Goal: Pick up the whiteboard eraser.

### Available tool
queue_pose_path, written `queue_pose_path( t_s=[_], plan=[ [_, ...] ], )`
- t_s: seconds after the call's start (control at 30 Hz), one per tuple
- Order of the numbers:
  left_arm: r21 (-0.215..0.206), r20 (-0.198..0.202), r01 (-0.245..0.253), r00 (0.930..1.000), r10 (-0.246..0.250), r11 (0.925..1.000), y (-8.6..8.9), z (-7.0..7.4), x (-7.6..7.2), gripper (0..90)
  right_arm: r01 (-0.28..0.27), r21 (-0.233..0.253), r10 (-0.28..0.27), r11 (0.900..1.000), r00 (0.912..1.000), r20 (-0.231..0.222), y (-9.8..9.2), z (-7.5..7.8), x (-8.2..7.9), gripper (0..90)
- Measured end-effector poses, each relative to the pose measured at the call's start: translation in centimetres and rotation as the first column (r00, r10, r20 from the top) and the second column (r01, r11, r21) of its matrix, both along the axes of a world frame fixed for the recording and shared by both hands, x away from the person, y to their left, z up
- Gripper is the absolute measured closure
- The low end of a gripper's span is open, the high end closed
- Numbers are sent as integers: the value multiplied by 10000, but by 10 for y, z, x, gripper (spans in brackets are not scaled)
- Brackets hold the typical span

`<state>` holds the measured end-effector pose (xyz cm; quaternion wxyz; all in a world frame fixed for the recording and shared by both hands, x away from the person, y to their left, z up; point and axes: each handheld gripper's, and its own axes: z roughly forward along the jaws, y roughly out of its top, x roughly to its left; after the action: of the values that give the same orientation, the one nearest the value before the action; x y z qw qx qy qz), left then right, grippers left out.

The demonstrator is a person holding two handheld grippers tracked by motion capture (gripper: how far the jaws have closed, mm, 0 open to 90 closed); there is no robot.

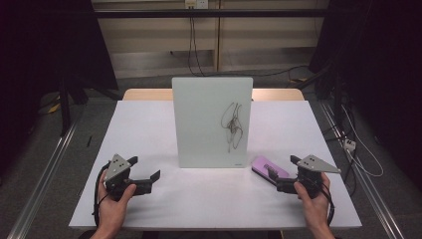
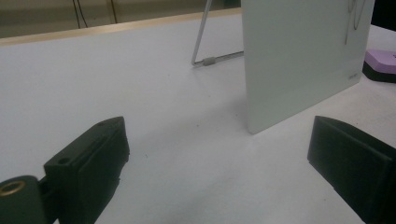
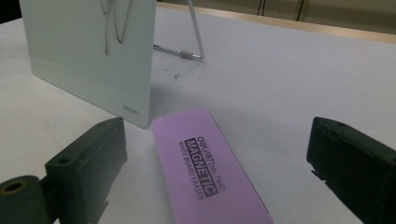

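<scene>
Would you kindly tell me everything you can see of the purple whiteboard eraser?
The eraser is a flat, rounded-end block with a lilac top printed "MAGNETIC WHITE BOARD ERASER" and a dark layer beneath. It lies flat on the white table, just off the lower right corner of the standing whiteboard. The right tongs stand open, one jaw on each side of it, not gripping it.

Eraser (image 3: 210,172) near end cut off; scribble (image 1: 233,124) illegible.

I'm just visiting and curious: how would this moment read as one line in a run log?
left hand-held gripper: open, idle | right hand-held gripper: open, at purple eraser | whiteboard: upright, scribbled | eraser: flat on table
</scene>
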<state>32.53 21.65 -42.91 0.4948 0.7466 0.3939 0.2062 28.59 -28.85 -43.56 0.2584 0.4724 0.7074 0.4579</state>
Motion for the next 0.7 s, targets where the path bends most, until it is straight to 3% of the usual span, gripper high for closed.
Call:
queue_pose_path(
  t_s=[0.4,0.57,0.7],
  plan=[
    [-60,-151,-111,9998,110,9999,2,-2,0,48,-348,132,351,9993,9992,-208,1,-1,3,61],
    [-108,-76,-111,9999,111,9999,3,-1,-1,49,-652,-2,652,9979,9969,-440,3,1,3,92],
    [-129,-58,-57,10000,57,9999,3,-1,-2,49,-595,-231,583,9980,9971,-480,6,1,3,88]
  ],
)
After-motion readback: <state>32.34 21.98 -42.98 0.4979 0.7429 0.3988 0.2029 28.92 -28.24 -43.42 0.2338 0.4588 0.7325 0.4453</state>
